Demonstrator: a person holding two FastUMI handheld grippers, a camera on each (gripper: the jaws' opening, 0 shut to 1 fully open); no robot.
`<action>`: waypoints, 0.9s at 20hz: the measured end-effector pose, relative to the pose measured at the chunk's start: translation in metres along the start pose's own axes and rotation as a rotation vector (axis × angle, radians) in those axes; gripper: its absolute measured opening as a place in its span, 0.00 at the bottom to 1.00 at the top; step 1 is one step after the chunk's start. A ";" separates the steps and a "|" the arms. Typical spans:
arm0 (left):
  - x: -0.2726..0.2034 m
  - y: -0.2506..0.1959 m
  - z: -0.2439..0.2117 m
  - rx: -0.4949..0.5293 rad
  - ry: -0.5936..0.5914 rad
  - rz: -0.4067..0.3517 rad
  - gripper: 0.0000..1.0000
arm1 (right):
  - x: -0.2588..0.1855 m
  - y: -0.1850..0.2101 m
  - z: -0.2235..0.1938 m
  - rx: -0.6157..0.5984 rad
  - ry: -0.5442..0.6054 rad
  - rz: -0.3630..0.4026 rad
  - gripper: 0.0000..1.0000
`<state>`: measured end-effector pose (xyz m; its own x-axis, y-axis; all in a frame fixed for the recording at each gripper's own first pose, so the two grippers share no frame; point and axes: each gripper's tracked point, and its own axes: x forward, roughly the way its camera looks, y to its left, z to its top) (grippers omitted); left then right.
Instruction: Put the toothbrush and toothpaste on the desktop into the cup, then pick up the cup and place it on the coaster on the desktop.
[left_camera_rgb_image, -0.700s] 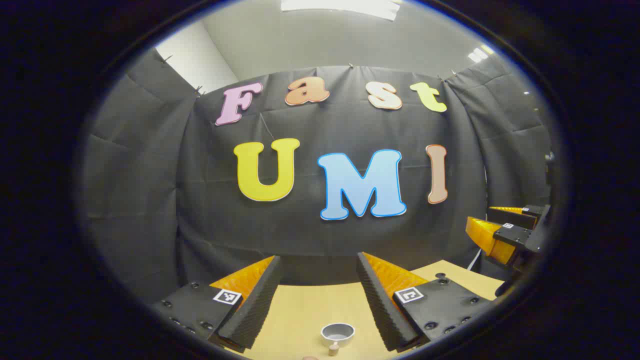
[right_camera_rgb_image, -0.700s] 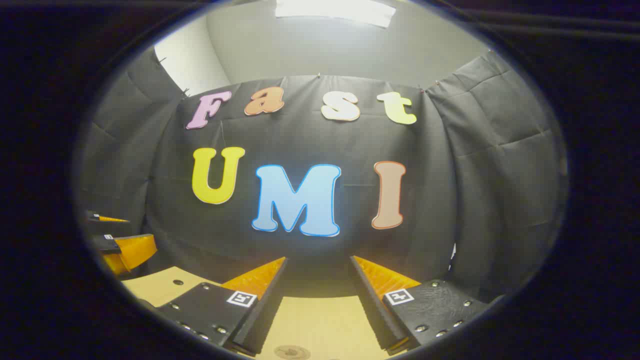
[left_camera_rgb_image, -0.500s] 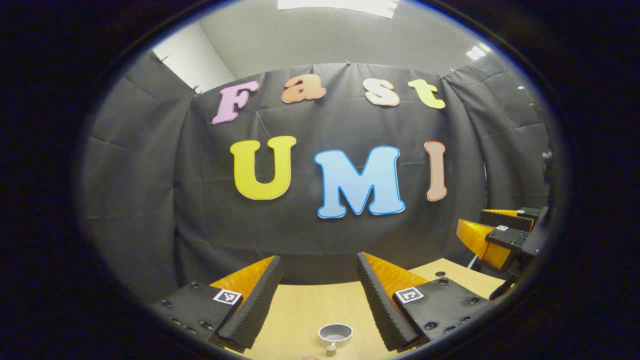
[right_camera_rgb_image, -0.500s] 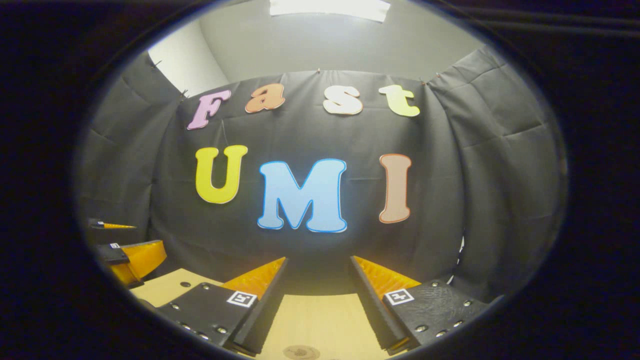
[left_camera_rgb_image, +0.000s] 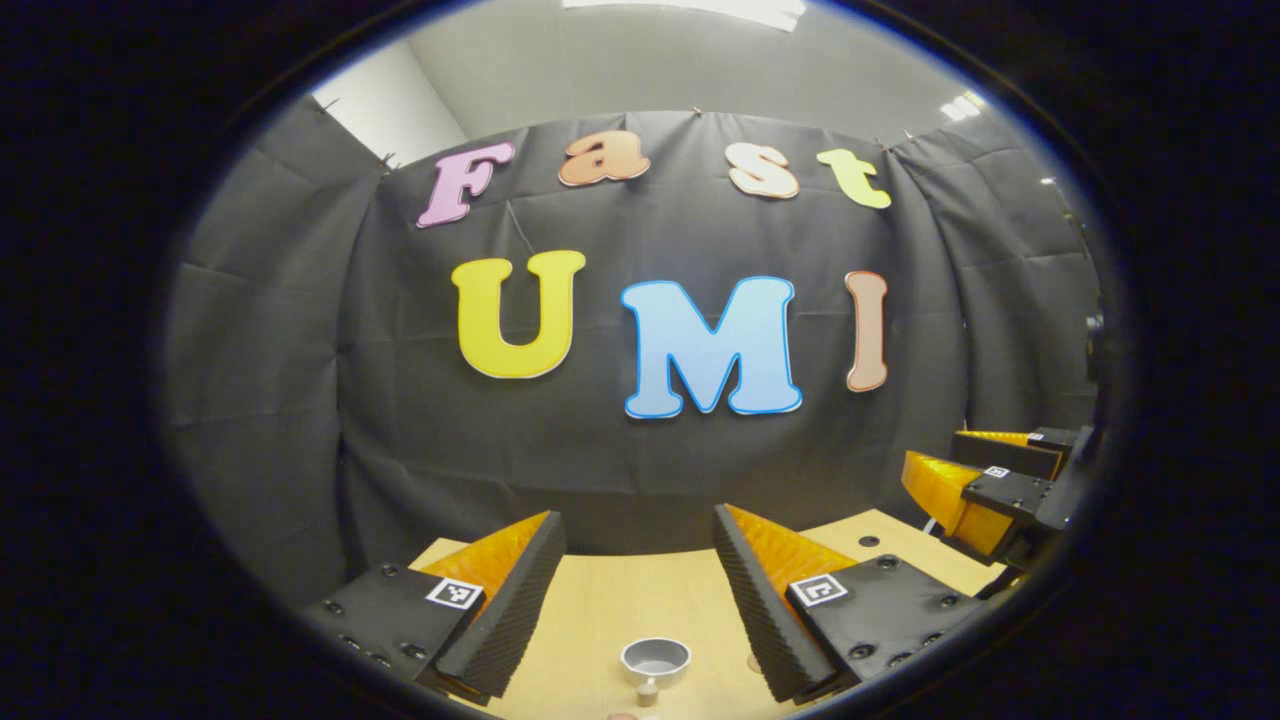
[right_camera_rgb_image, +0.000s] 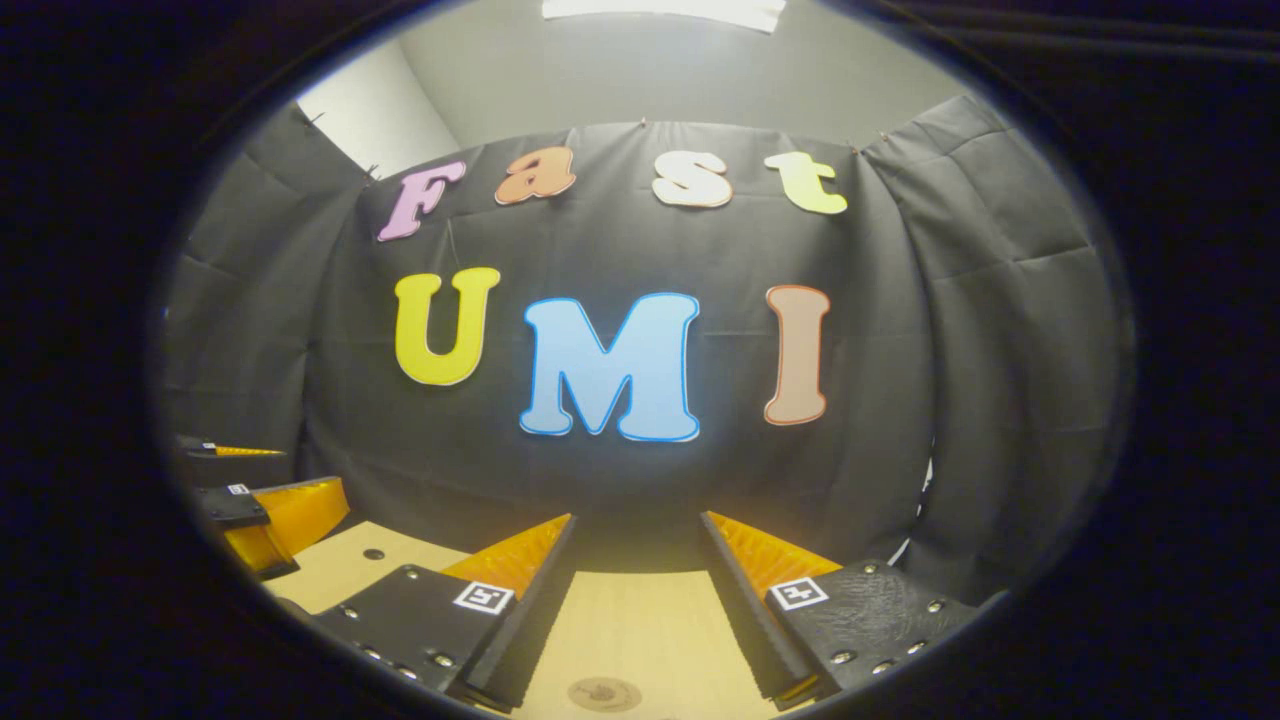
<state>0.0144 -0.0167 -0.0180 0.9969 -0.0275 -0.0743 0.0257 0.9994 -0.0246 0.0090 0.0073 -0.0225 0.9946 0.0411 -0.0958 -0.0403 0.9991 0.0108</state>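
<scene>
Held the left hand-held gripper released, its ribbed pads spread wide with nothing between them, well above the pale wooden surface; saw the grey cup standing upright just ahead of the gap, mouth open upward, with a small pale capped thing touching or nearly touching its near side, perhaps the toothpaste, too small to tell; found no toothbrush to point at in either view; held the right hand-held gripper likewise released and empty, above the round coaster lying flat at the near edge of its view; judged the task barely begun, with the first reach down toward the small thing by the cup as the step in hand; judged it best to tip the left pads downward, come in from the near side and close on the small thing alone, keeping the far pad off the cup wall so as not to knock it over; farther out, saw each gripper at the side of the other's view, well apart, leaving open room between them; beyond, saw the far edge of the surface close against the hanging black cloth, so little room for overshoot that way.
</scene>
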 end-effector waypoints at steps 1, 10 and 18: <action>0.000 0.000 -0.001 -0.003 0.004 0.000 0.96 | 0.000 0.000 -0.001 -0.002 0.008 0.003 0.78; -0.005 0.004 -0.076 -0.037 0.200 -0.001 0.93 | -0.019 0.002 -0.083 -0.021 0.213 0.035 0.78; -0.043 0.011 -0.194 -0.060 0.478 -0.002 0.94 | -0.053 0.005 -0.189 0.019 0.551 0.067 0.78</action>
<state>-0.0430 -0.0085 -0.2081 0.8503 -0.0508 -0.5238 0.0094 0.9966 -0.0814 -0.0616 0.0114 -0.2055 0.7923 0.1071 -0.6007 -0.0951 0.9941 0.0519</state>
